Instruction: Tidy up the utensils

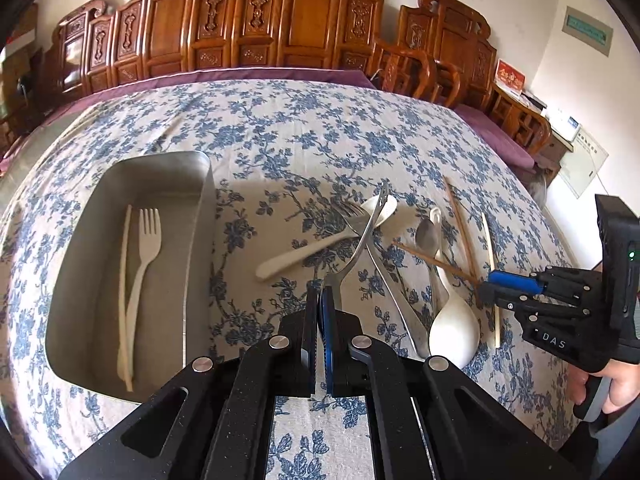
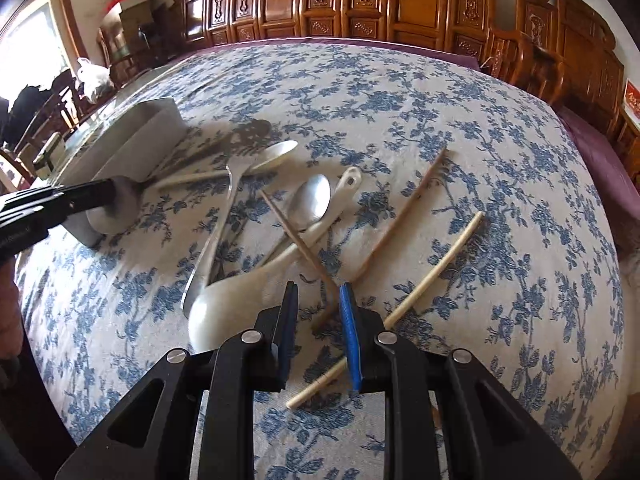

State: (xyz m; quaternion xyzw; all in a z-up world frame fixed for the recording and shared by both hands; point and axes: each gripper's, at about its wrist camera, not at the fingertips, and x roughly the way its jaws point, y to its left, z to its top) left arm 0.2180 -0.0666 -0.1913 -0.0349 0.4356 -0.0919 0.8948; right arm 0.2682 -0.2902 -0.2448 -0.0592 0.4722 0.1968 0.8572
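Two items in metal tray [image 1: 200,216]: white fork [image 1: 144,252], pale chopstick [image 1: 125,280]. Left gripper [image 1: 320,300] fingers clamped on metal spatula [image 1: 362,240], slotted blade pointing away over surface. Right gripper [image 2: 318,312] fingers parted, straddling brown chopstick [image 2: 298,236]

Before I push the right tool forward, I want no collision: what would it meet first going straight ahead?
Probably the dark brown wooden chopstick, whose near end lies between the open right tool's fingers. Beyond it lies the white ceramic spoon. Height above the cloth is unclear, so it might pass over.
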